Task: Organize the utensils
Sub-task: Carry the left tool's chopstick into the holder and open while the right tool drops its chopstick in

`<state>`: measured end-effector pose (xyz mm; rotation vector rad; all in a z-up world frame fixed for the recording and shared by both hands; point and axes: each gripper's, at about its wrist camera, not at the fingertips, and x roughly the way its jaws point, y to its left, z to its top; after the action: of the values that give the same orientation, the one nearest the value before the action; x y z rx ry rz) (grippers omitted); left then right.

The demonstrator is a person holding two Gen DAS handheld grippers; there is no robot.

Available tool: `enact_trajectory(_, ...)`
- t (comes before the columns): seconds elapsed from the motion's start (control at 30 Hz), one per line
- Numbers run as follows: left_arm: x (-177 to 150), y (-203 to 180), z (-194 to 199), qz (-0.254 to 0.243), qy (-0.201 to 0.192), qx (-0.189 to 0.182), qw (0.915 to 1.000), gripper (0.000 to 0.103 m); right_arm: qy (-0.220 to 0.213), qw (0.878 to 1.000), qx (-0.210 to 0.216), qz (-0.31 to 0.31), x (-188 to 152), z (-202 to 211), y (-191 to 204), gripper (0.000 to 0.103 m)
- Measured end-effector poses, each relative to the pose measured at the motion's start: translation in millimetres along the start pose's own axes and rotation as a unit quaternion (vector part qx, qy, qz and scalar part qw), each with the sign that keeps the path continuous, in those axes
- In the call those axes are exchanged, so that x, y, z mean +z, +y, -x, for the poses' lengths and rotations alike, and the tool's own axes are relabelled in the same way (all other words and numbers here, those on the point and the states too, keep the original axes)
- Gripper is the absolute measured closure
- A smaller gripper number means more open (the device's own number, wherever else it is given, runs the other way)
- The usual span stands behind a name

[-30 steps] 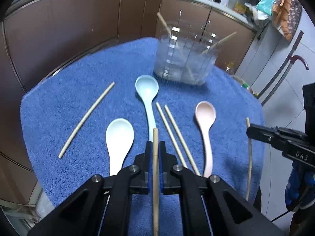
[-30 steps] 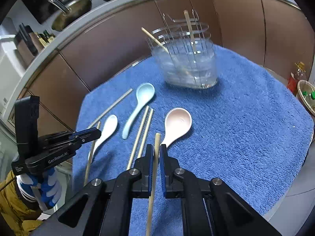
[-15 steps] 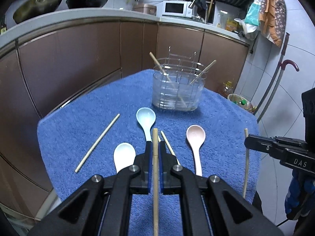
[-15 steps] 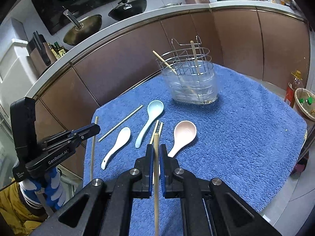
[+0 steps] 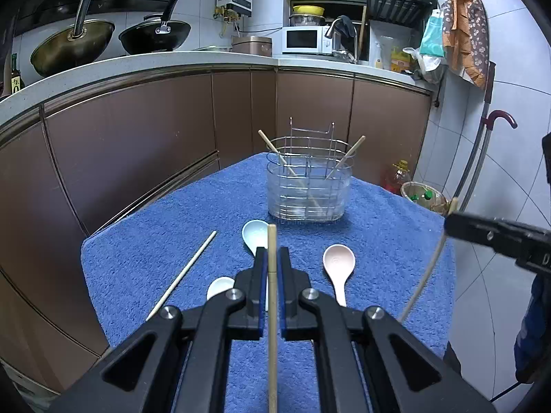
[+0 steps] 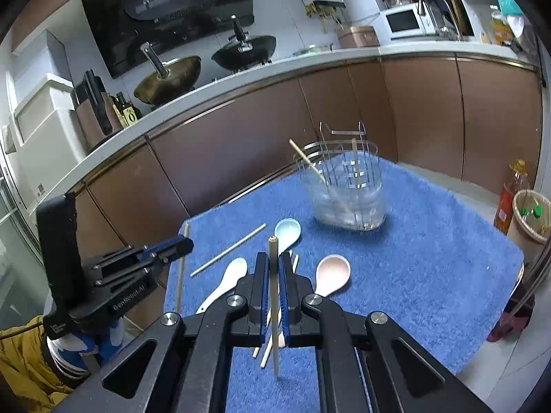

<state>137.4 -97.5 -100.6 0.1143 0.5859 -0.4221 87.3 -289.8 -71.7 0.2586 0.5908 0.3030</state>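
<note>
Left wrist: both tongs (image 5: pixel 272 261) (image 6: pixel 272 272) clamped on 1 chopstick (image 5: pixel 272 309) each.

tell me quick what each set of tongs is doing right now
Left tongs: closed on a thin pale wooden chopstick.
Right tongs: closed on another thin pale wooden chopstick.

White lettering "GenRobot.AI" runs along the black plastic body of the left gripper (image 6: pixel 182 242), seen well left of the right claw; other markings are illegible.
</note>
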Motion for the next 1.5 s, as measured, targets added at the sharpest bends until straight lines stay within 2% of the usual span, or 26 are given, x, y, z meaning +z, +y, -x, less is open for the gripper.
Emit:
enact_trajectory(0.33,9,-4,-6,0.0,-0.002,0.002,1.0,0.098,-0.038,0.999,0.012,0.004,14,14,-4,0.097)
enact_trajectory(0.57,36,8,-8,0.048,-0.011,-0.041,0.9979,0.098,-0.06,0.998,0.019,0.007,29,22,-8,0.097)
enact_trajectory(0.77,86,23,-8,0.097,-0.053,-0.073,0.9912,0.098,-0.088,0.996,0.026,0.015,53,23,-12,0.097)
enact_trajectory(1.0,163,34,-19,0.138,-0.134,-0.08,0.978,0.098,-0.151,0.987,0.033,0.039,105,26,-14,0.097)
enact_trajectory(1.17,213,36,-46,0.171,-0.183,-0.067,0.9658,0.098,-0.197,0.979,0.017,0.05,141,20,-23,0.097)
enact_trajectory(1.27,230,33,-69,0.178,-0.201,-0.059,0.9614,0.098,-0.211,0.976,-0.006,0.06,155,6,-30,0.097)
enact_trajectory(1.37,238,24,-105,0.175,-0.206,-0.041,0.962,0.098,-0.212,0.975,-0.029,0.062,160,-15,-42,0.097)
enact_trajectory(1.5,233,18,-150,0.175,-0.197,-0.014,0.9646,0.098,-0.204,0.976,-0.051,0.059,157,-46,-58,0.097)
